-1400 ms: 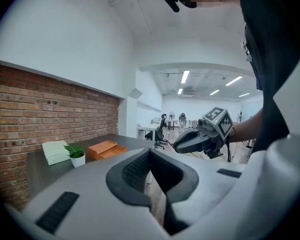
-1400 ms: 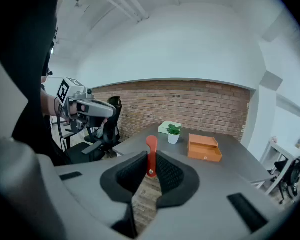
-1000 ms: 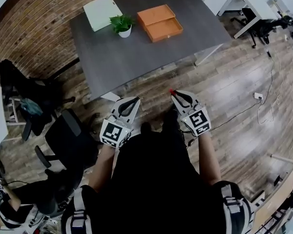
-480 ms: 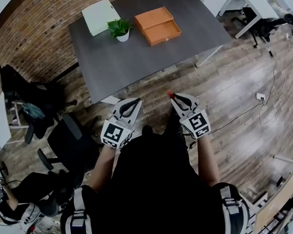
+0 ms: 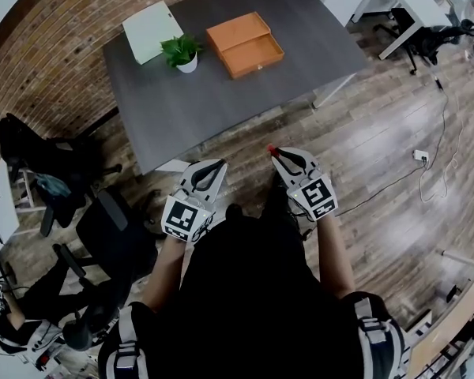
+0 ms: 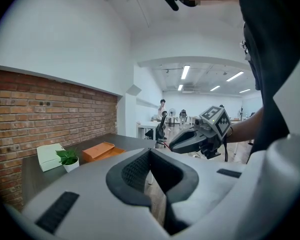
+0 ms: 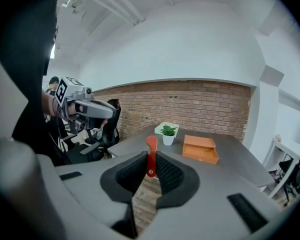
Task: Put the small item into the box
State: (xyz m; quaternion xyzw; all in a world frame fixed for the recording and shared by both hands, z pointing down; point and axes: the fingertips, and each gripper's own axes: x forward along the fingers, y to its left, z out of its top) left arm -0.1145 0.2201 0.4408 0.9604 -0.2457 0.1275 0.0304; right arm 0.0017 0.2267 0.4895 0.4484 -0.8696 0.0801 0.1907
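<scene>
- Since a second ago, the table (image 5: 221, 109) is seen to have slid left and grown a little in the head view. Both grippers are therefore judged to have been carried toward it, though it is not yet within reach.
- On its far part the box (image 5: 245, 44) is seen lying open, with a plant (image 5: 179, 54) just beside it and a pale block (image 5: 150, 30) beyond that.
- The box is judged rigid and steady, and its shallow tray looks wide enough that no fine aim should be needed.
- The left gripper (image 5: 220, 163) is held over the floor, well apart from the table. Its jaws are closed together and nothing is caught between them.
- The right gripper (image 5: 273, 153) is held beside it, likewise short of the table, and is clamped on the item (image 7: 150, 156).
- The item is found only there, between the right jaws and not in the box. It is a thin red strip, stood upright, with its top poking past the fingertips.
- It is judged light and stiff, probably plastic, with smooth flat faces that may slip or swing if the grip is eased early.
- A hold across the flat faces, low on the strip as now, is judged best. A release close above the tray is advised so that no bounce is risked.
</scene>
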